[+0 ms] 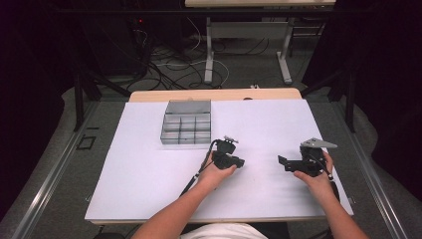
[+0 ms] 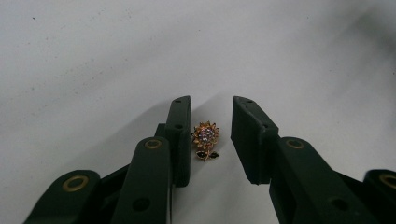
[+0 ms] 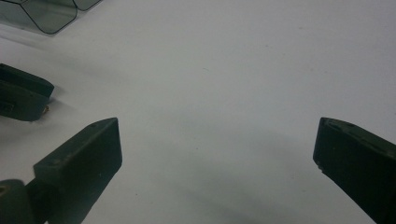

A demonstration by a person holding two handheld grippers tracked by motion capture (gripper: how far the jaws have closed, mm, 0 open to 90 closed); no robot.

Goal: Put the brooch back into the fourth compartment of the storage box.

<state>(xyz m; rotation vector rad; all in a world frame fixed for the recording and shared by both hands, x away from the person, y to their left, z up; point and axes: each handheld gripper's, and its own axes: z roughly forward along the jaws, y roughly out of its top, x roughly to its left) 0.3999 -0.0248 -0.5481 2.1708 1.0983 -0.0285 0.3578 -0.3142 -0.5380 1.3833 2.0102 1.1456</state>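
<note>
Brooch (image 2: 206, 140), gold flower with pale stones, lies on the white table (image 1: 149, 169) between the left tongs (image 2: 211, 109), nearer one jaw. Judged step: pinch it. Best to centre first, then close gently and level. Left tongs part-open, gripping nothing. Right tongs (image 3: 217, 140) wide apart, empty, beside them. Compartment box (image 1: 187, 124) sits beyond the left tongs.
</note>
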